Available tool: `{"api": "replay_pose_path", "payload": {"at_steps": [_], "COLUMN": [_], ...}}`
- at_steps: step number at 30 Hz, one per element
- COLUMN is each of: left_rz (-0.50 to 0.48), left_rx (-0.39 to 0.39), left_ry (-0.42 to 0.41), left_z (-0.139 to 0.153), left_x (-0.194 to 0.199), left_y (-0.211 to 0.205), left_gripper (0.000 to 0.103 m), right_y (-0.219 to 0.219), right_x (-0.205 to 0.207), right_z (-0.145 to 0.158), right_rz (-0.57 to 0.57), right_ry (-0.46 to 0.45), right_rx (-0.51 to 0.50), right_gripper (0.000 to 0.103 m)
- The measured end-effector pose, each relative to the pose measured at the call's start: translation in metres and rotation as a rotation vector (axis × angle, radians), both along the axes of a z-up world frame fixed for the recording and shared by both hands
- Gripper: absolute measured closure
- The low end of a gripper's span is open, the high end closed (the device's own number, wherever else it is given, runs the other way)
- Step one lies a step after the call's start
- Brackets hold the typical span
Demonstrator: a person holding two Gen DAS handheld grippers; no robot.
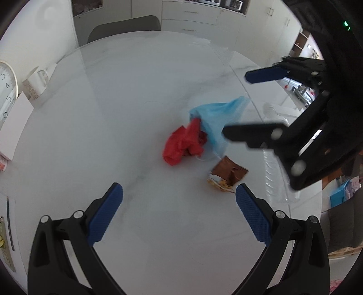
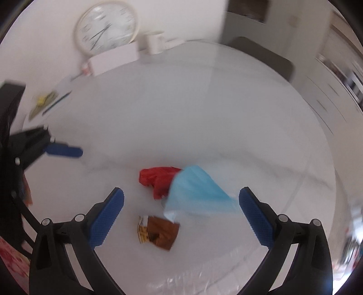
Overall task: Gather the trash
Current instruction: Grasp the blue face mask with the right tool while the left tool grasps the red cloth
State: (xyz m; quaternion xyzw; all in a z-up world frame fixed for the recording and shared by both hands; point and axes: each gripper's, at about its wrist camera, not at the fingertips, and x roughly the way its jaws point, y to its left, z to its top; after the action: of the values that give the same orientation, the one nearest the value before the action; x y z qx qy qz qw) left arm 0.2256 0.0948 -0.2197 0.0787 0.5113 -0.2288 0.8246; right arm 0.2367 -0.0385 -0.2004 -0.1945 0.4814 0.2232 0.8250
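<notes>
While both grippers gape, red bag (image 1: 181, 145) touches blue bag (image 1: 217, 118); wrapper (image 1: 229, 174) near

You're over a round white marble-look table (image 1: 140, 95) with a glossy top. Far side: a grey chair (image 1: 123, 27) pushed in, and behind it white cabinets with drawers (image 1: 190, 13) and open shelf niches. Left edge: a wall clock (image 2: 106, 27) leaning against a plain white wall, a white mug (image 1: 37, 82) and a white box (image 2: 114, 60) beside it. Tall white cupboard doors (image 1: 272, 25) on the far right. Light is soft and even; the right wrist view is motion-blurred.
</notes>
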Motion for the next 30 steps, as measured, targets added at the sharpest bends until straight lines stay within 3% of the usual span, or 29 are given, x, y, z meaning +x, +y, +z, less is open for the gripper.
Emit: {"api": "replay_pose_path", "payload": {"at_steps": [4, 6, 8, 10, 12, 16, 21, 25, 30], "left_rz": [0.025, 0.031, 0.036, 0.035, 0.020, -0.043, -0.106, -0.102, -0.079], "left_rx": [-0.004, -0.007, -0.017, -0.024, -0.031, -0.040, -0.062, -0.048, -0.104], "left_ry": [0.007, 0.008, 0.009, 0.008, 0.008, 0.004, 0.029, 0.073, 0.160], "left_z": [-0.002, -0.003, -0.004, -0.005, -0.006, -0.011, -0.023, -0.043, -0.059], "left_x": [0.008, 0.012, 0.016, 0.022, 0.028, 0.041, 0.060, 0.080, 0.093], "left_y": [0.008, 0.011, 0.012, 0.011, 0.006, -0.009, -0.034, -0.054, -0.063], "left_gripper": [0.008, 0.008, 0.008, 0.008, 0.008, 0.008, 0.016, 0.037, 0.040], "right_y": [-0.001, -0.008, -0.014, -0.020, -0.025, -0.032, -0.045, -0.054, -0.059], "right_x": [0.020, 0.027, 0.030, 0.030, 0.030, 0.030, 0.026, 0.026, 0.027], "right_z": [-0.025, -0.032, -0.037, -0.038, -0.039, -0.042, -0.041, -0.040, -0.040], "right_rz": [0.024, 0.021, 0.010, 0.005, -0.004, -0.014, -0.055, -0.092, -0.119], "right_ry": [0.043, 0.087, 0.111, 0.121, 0.133, 0.161, 0.168, 0.168, 0.171], "right_rx": [-0.057, -0.057, -0.064, -0.050, -0.028, -0.004, 0.034, 0.052, 0.074], "right_gripper": [0.005, 0.025, 0.036, 0.041, 0.053, 0.068, 0.071, 0.070, 0.070]}}
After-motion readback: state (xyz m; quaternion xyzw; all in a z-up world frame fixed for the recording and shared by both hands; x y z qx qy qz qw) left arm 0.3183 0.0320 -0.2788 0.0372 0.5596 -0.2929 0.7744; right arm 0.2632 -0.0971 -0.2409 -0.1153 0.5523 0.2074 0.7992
